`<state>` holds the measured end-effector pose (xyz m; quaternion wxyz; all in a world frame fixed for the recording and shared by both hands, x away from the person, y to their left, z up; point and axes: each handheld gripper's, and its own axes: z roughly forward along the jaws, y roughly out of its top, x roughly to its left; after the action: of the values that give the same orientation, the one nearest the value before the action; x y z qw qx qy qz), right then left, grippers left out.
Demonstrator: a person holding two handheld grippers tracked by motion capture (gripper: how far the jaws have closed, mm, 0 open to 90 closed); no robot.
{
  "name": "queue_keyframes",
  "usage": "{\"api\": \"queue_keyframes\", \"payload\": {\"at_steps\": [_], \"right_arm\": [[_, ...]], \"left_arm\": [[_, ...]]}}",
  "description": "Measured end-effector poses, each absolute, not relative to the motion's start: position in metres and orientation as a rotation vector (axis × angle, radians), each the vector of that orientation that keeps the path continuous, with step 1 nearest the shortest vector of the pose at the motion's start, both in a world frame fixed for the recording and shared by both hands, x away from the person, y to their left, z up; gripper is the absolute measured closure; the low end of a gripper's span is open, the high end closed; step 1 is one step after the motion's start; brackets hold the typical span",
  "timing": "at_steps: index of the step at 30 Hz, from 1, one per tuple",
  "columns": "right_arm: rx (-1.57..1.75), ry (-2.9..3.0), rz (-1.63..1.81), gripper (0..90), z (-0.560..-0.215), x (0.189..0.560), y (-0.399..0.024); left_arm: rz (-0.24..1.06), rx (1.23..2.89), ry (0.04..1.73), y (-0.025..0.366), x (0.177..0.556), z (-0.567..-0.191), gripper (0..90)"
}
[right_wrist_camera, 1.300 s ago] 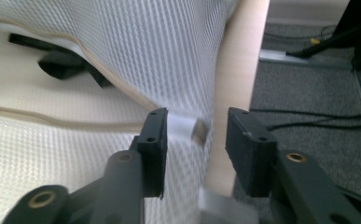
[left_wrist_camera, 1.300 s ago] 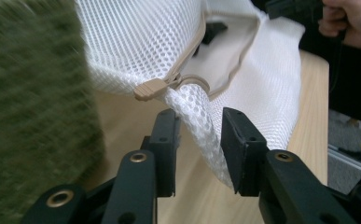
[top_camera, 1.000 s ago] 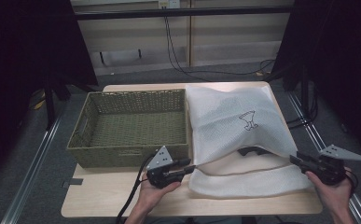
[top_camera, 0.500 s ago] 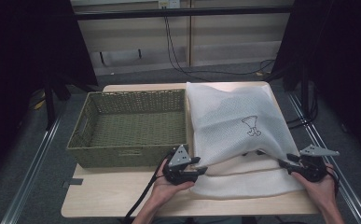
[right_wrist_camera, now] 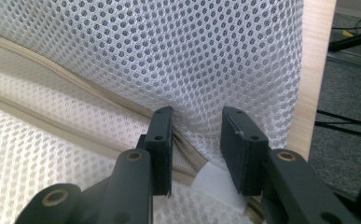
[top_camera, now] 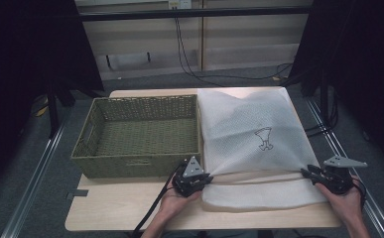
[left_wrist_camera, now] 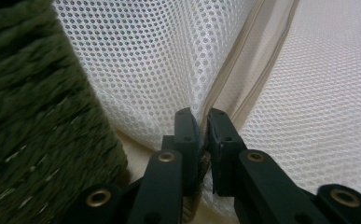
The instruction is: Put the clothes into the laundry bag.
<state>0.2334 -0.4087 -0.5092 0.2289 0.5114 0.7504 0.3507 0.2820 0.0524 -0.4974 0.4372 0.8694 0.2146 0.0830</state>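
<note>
One white mesh bag (top_camera: 251, 144) lies on the right half of a pale wooden counter (top_camera: 125, 208), with a small dark printed figure on its upper layer and a beige zip edge running along its near side. One olive woven basket (top_camera: 140, 136), rectangular and with nothing in it, stands on the left half, touching the bag's left edge. Two hand-held grippers are in use, one in each of the person's hands.

The left hand-held gripper (top_camera: 205, 177) sits at the bag's near left corner, just beside the basket's front corner. In the left gripper view its jaws have just been closing and now pinch the bag's zip edge (left_wrist_camera: 201, 128) between them. The right hand-held gripper (top_camera: 309, 173) is at the bag's near right corner by the counter's edge. In the right gripper view its jaws have also been closing; the mesh corner (right_wrist_camera: 194, 116) sits between them, but a gap remains and the pads do not press it.

Around the counter lie grey carpet, black curtains at both sides, a pale panelled wall behind, and dark cables hanging down it.

Compared with a second ago, both hands have come lower and closer to the bag's corners, and the upper layer lies flatter.
</note>
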Motion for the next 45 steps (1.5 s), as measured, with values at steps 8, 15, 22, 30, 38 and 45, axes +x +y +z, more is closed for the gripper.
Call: {"api": "queue_keyframes", "payload": {"at_steps": [8, 15, 22, 30, 38, 45], "right_arm": [[1.383, 2.098, 0.982, 65.0, -0.508, 0.221, -0.404], [1.372, 2.121, 0.994, 61.1, -0.507, 0.212, -0.395], [1.366, 2.082, 1.055, 42.7, -0.494, 0.207, -0.383], [1.311, 2.015, 1.18, 34.8, -0.47, 0.205, -0.373], [1.27, 1.942, 1.284, 28.5, -0.451, 0.198, -0.365], [1.24, 1.893, 1.327, 26.2, -0.439, 0.191, -0.361]], "left_arm": [[0.19, 2.199, 0.555, 0.061, 0.282, -0.504, 83.5], [0.173, 2.168, 0.585, 0.07, 0.285, -0.506, 81.9], [0.144, 2.105, 0.557, 0.079, 0.281, -0.499, 71.7], [0.162, 2.0, 0.574, 0.094, 0.278, -0.475, 42.6], [0.224, 1.946, 0.48, 0.096, 0.271, -0.436, 25.2], [0.382, 1.921, 0.544, 0.094, 0.292, -0.398, 16.8]]}}
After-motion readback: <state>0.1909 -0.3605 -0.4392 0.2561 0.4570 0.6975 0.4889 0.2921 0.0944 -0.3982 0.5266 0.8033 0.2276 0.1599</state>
